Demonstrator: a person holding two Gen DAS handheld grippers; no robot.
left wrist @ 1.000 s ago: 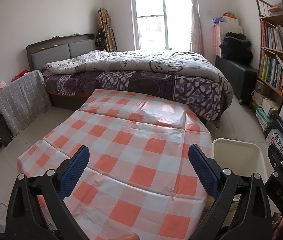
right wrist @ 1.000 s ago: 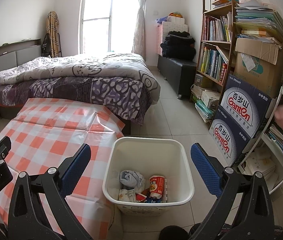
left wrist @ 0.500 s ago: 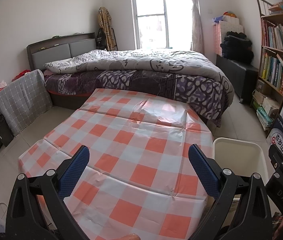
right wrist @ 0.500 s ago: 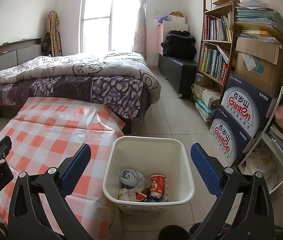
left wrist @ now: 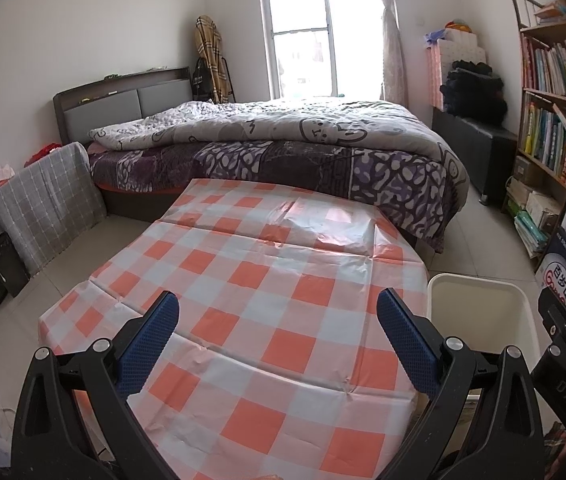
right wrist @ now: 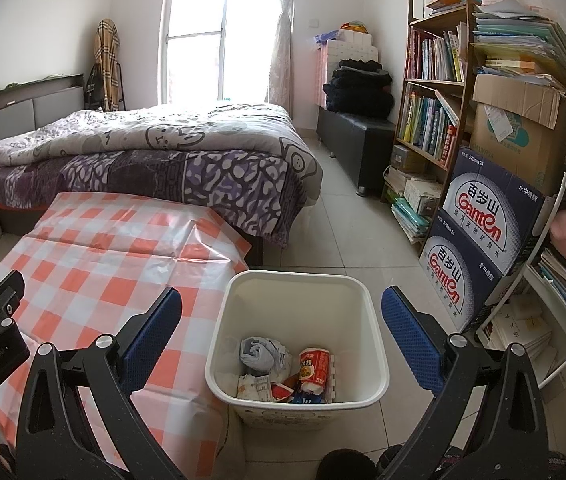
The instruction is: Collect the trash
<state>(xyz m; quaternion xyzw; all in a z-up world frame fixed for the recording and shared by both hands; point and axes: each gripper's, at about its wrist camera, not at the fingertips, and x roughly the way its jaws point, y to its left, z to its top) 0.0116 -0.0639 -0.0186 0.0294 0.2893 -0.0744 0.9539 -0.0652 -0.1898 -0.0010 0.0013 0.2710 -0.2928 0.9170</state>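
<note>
1. I hold my left gripper (left wrist: 277,336) above the near edge of the checked tablecloth (left wrist: 267,264), jaws spread and empty; no litter shows on it.
2. My right gripper (right wrist: 281,334) hangs over the white bin (right wrist: 379,360) off the table's right edge, jaws spread.
3. Inside lie crumpled paper (right wrist: 261,354) and an instant-noodle cup (right wrist: 315,368).
4. I judge collecting finished; I'd scan the far corners before stopping.

A home bedroom: made bed (left wrist: 283,136), packed bookshelf (right wrist: 435,100), curtained window (right wrist: 219,32).
</note>
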